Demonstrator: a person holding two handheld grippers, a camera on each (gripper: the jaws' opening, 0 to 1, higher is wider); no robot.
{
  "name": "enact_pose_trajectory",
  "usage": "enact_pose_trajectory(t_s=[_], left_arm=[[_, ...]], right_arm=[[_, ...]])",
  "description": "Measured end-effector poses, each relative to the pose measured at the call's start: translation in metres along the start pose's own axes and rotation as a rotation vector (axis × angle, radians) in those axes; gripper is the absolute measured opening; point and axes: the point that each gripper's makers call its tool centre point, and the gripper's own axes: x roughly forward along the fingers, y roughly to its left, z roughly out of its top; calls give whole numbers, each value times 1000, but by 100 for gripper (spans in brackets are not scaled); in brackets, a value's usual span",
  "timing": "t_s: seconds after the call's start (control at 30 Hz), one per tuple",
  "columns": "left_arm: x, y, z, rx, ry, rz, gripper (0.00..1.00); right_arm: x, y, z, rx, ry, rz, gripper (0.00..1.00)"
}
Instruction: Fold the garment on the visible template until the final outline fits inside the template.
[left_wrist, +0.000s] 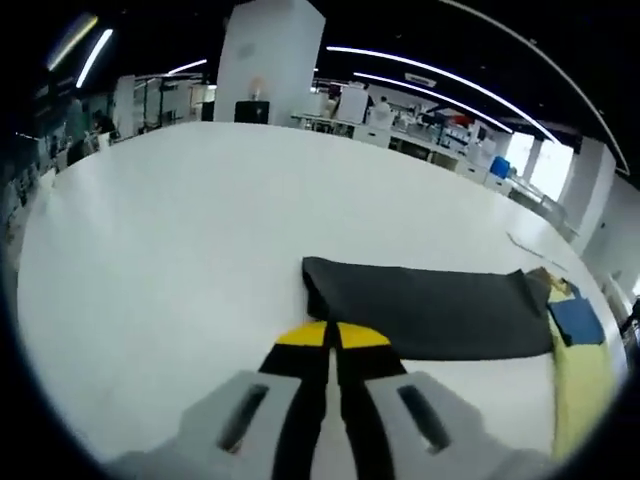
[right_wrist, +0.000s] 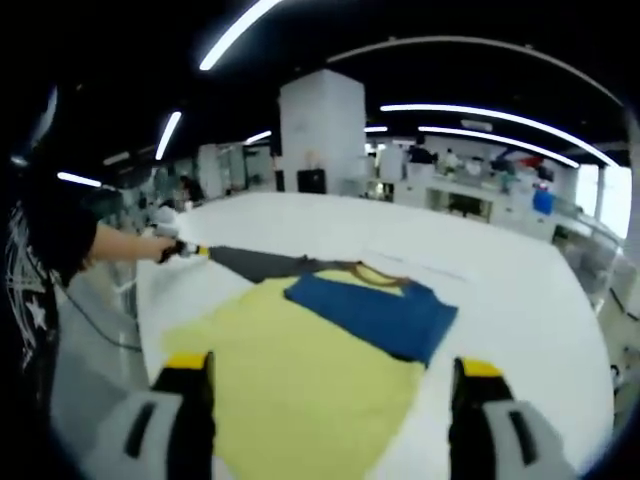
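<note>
Garment (right_wrist: 330, 340) on the white table (left_wrist: 180, 250), right gripper view. I read it as a short-sleeved shirt in three colours: a yellow body nearest my right gripper (right_wrist: 335, 385), a blue panel (right_wrist: 375, 312) lying on top of the yellow toward the collar end, and a dark grey sleeve (right_wrist: 255, 263) reaching away from the blue panel toward the left gripper (right_wrist: 183, 250). The blue panel looks like a part already turned over onto the body, though I cannot be sure it is a fold and not a sewn patch.

Left gripper view. The grey sleeve (left_wrist: 430, 305) lies flat and fully stretched out just beyond my left gripper (left_wrist: 330, 340), with the blue (left_wrist: 578, 320) and yellow (left_wrist: 580, 385) parts at its far end.

Progress, as I judge it: early to middle. The sleeve is still spread far out from the yellow body, so it remains to be brought in, and the body itself likely needs further folds. I cannot make out any template outline beneath or around the garment.

Fingers: the left pair are pressed together at their yellow tips, at or just short of the sleeve's near edge; I cannot tell whether cloth is caught between them. The right pair are spread wide, holding nothing, over the near edge of the yellow body.
</note>
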Motion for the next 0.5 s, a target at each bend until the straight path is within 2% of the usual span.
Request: enact_pose_trajectory(t_s=[0.13, 0.27, 0.5], left_arm=[[-5, -12, 7, -22, -19, -28, 0], [-5, -22, 13, -5, -20, -55, 0], [-8, -47, 33, -46, -56, -113, 0]], right_arm=[[2, 4, -1, -3, 1, 9, 99], [3, 6, -1, -8, -3, 21, 99], [2, 11, -1, -19, -21, 31, 99]])
